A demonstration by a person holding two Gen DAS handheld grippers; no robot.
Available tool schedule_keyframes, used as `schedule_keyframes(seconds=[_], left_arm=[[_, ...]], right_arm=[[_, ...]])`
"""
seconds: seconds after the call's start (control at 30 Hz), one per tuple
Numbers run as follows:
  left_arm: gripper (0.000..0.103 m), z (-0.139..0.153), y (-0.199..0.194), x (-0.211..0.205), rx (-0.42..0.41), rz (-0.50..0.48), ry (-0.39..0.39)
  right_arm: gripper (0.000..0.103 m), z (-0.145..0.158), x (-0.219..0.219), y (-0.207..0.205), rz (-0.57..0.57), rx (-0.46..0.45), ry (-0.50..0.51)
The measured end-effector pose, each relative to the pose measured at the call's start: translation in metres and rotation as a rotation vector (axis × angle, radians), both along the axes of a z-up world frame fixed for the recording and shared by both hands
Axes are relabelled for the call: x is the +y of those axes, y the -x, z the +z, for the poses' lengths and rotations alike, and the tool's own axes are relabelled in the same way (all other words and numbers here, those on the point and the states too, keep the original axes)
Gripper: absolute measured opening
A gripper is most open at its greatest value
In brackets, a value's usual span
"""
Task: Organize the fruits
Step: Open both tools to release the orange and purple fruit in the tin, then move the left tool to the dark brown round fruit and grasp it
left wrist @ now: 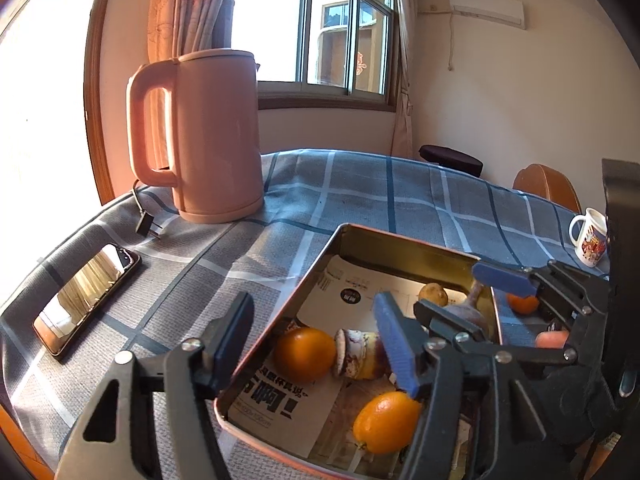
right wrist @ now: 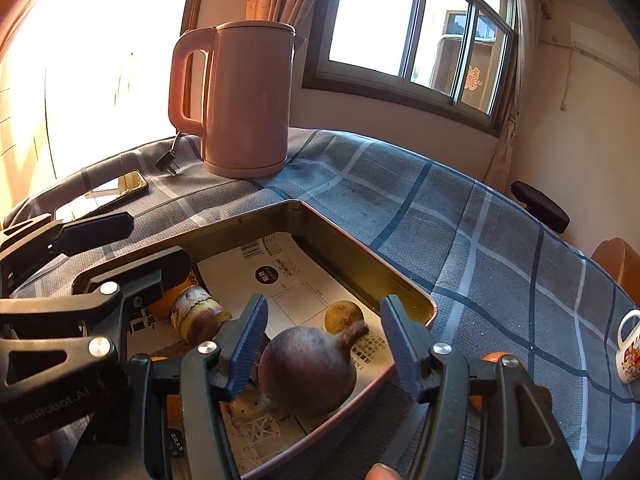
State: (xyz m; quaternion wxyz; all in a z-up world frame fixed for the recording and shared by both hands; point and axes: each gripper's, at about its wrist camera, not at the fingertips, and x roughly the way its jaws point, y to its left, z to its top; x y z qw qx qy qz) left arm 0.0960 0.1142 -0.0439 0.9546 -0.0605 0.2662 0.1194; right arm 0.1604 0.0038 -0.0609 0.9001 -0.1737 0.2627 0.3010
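Inside the tin tray (left wrist: pixel 404 246) on the bench (left wrist: pixel 360 184): two oranges (left wrist: pixel 305 354), one purple bulb (right wrist: pixel 306 372), one brownish fruit (right wrist: pixel 343 315), one cut piece (left wrist: pixel 362 354), perhaps cake. Beyond the tray's right rim, another orange (left wrist: pixel 523 304), half-hidden. Left hand-held gripper (left wrist: pixel 314 342) and right hand-held gripper (right wrist: pixel 322 346) both parted, gripping nothing.

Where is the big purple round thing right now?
The purple fruit lies in the metal tray, between the open right gripper fingers, just in front of a small brown fruit.
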Motion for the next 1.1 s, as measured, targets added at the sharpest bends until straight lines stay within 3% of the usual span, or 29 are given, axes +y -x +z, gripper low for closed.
schedule_keyframes(seconds=[0.1, 0.27, 0.4, 0.5, 0.67, 0.73, 0.97, 1.1], left_arm=[[0.076, 0.005, 0.01, 0.003, -0.044, 0.02, 0.026], [0.076, 0.018, 0.017, -0.012, -0.08, -0.007, 0.019], [0.086, 0.029, 0.017, -0.04, -0.097, -0.075, 0.021], [0.086, 0.034, 0.013, -0.072, -0.1, -0.14, -0.005], [0.086, 0.027, -0.006, -0.126, -0.026, -0.293, 0.012], [0.086, 0.02, -0.019, -0.145, 0.025, -0.347, 0.034], [0.085, 0.001, -0.051, -0.187, 0.134, -0.419, 0.006], [0.072, -0.01, -0.067, -0.205, 0.203, -0.464, -0.002]], right_arm=[[0.064, 0.007, -0.014, 0.005, -0.016, -0.029, -0.062], [0.064, 0.022, -0.062, 0.013, -0.093, -0.08, -0.133], [0.064, 0.025, -0.114, 0.017, -0.195, -0.115, -0.11], [0.064, 0.02, -0.156, 0.012, -0.292, -0.098, -0.096], [0.064, 0.015, -0.204, 0.006, -0.386, -0.043, -0.128], [0.064, 0.014, -0.213, 0.004, -0.423, -0.043, -0.095], [0.064, 0.011, -0.231, -0.003, -0.456, 0.019, -0.15], [0.064, 0.01, -0.237, -0.006, -0.478, 0.034, -0.17]])
